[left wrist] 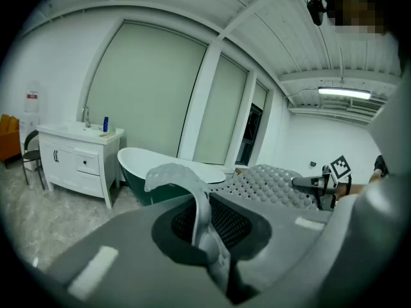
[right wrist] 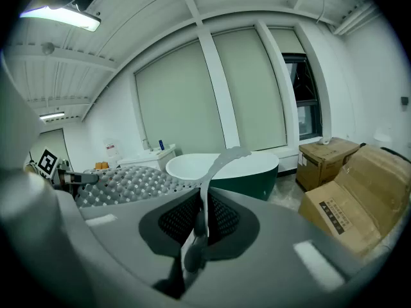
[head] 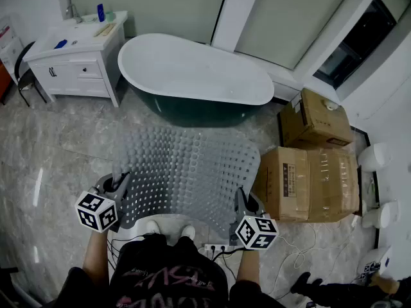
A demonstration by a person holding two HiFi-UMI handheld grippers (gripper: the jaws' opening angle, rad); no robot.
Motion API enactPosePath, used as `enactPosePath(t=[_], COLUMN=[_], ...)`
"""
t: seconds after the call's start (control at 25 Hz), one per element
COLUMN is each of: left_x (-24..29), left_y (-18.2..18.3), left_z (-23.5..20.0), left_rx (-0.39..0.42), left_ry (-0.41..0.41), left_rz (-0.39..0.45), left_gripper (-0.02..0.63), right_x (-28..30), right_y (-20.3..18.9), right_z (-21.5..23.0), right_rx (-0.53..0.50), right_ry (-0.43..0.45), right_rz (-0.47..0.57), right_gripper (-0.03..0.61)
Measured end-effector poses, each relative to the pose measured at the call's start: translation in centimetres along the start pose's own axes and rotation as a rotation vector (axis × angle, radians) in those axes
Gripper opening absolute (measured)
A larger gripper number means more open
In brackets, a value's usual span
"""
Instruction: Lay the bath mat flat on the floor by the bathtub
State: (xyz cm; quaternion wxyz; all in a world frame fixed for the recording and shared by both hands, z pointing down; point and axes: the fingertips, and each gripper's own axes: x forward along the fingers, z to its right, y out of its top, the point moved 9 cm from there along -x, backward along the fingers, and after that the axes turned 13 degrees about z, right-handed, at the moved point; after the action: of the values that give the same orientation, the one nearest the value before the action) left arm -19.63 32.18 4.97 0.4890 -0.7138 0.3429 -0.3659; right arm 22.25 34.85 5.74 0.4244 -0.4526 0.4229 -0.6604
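A translucent grey studded rubber bath mat (head: 186, 165) is held aloft, stretched crosswise, far edge toward the green oval bathtub (head: 192, 69). Its near corners are clamped by the left gripper (head: 119, 183) and the right gripper (head: 243, 202).

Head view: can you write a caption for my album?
Left gripper and right gripper hold a translucent grey bumpy bath mat over the marble floor by the white-and-green bathtub.

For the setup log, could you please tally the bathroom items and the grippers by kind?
Bath mat: 1
Bathtub: 1
Vanity cabinet: 1
Grippers: 2, the left gripper and the right gripper, both clamped on the mat
Total: 5
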Motion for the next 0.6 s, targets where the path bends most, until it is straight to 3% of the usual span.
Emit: enactPosePath(t=[0.6], left_x=[-1.2], left_y=[-0.3], left_z=[-0.9], left_rx=[0.015], left_ry=[-0.033], left_rz=[-0.003], left_gripper=[0.02], right_x=[0.0], right_y=[-0.6], right_z=[-2.0], right_rx=[-0.014], right_ry=[0.0], right_rz=[0.009], right_gripper=[0.043])
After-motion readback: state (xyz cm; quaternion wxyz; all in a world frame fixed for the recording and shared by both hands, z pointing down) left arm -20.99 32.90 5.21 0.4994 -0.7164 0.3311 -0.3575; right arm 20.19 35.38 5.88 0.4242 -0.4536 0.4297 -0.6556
